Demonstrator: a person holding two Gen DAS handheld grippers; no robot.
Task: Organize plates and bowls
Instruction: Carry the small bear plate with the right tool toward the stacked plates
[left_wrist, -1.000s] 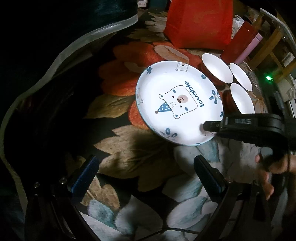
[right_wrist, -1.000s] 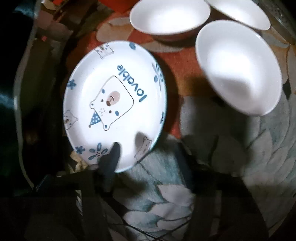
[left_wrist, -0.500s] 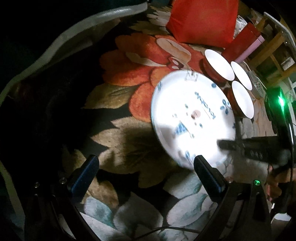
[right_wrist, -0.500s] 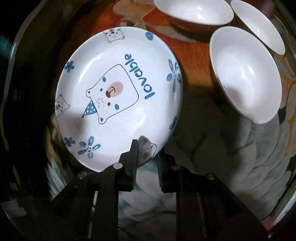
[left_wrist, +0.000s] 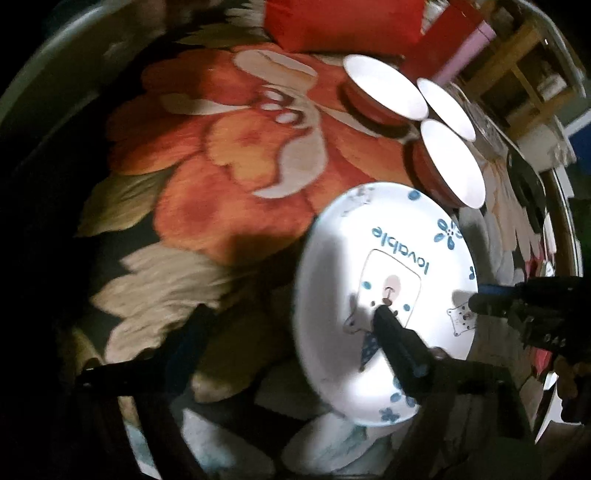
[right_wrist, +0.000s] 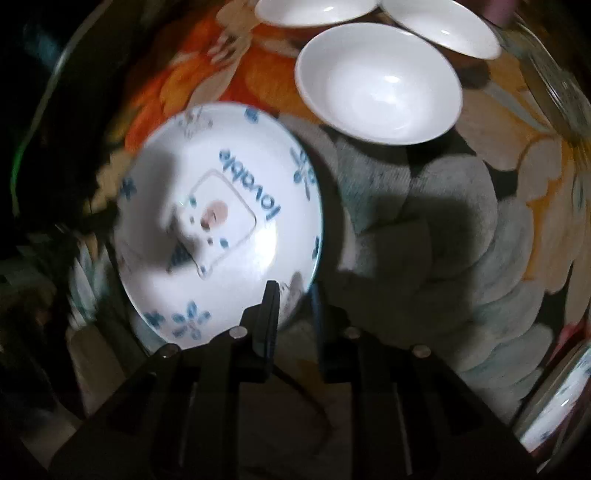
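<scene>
The right gripper pinches only the rim of the white bear-print ceramic plate, lifted off the flowered tablecloth. The left gripper, jaws wide but closing with one finger across the plate's face, might knock it loose or clip the red-sided white bowl nearby.

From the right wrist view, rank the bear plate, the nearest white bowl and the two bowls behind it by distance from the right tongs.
1. Bear plate: clamped at its rim in the right tongs, left of centre.
2. Nearest bowl: ahead, slightly right.
3. Two bowls at the top edge, back left bowl and back right bowl: too close to call.
</scene>
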